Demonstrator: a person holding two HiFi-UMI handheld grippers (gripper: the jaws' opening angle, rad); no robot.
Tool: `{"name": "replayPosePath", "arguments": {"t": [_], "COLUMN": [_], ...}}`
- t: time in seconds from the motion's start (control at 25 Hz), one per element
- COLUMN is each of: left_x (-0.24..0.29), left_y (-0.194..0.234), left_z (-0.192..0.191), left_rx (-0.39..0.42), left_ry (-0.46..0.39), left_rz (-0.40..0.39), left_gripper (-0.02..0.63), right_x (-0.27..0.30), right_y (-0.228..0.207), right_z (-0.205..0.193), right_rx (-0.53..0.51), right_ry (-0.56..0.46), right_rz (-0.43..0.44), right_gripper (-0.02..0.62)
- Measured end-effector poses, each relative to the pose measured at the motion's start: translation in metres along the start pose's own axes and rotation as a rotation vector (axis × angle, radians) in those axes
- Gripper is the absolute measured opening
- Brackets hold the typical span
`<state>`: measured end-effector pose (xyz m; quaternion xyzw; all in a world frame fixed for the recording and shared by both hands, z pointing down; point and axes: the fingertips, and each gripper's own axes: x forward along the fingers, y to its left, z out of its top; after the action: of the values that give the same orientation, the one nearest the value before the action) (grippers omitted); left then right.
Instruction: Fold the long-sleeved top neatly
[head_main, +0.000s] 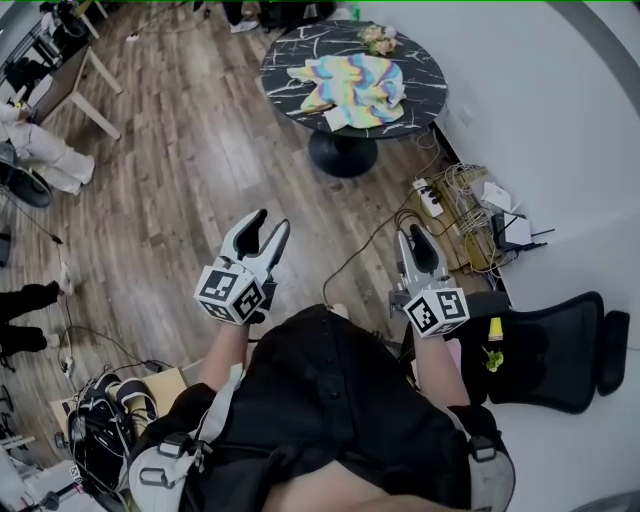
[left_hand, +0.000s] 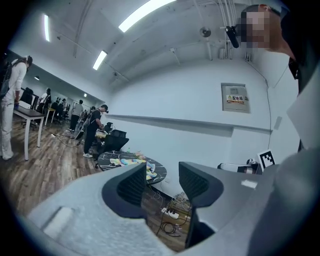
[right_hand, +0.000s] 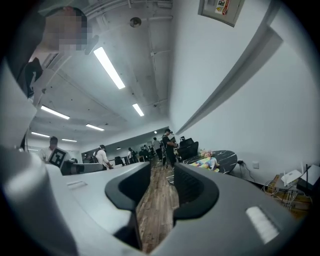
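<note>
On the round table (head_main: 305, 45) lies the top (head_main: 352, 85); left tongs (head_main: 273, 220) and right tongs (head_main: 413, 232) gape empty.

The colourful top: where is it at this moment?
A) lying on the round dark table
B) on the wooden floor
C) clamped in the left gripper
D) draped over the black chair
A: in the head view the colourful top lies crumpled on the round dark table.
</note>
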<state>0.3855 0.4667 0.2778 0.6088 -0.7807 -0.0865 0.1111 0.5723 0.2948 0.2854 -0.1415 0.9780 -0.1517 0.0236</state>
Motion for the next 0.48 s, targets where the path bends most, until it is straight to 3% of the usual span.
{"name": "replayPosePath", "arguments": {"t": [0.36, 0.48], "left_x": [0.047, 0.057], "left_y": [-0.042, -0.049], "left_z": [-0.005, -0.004], "left_rx": [0.043, 0.082], "left_ry": [0.004, 0.012], "left_rz": [-0.007, 0.003], "left_gripper": [0.278, 0.298], "right_x": [-0.021, -0.025], "right_y": [-0.054, -0.069], "right_z": [0.025, 0.027], "right_rx": [0.032, 0.053], "right_ry": [-0.042, -0.059], "right_rz": [-0.011, -0.025], "right_gripper": [0.133, 0.177]}}
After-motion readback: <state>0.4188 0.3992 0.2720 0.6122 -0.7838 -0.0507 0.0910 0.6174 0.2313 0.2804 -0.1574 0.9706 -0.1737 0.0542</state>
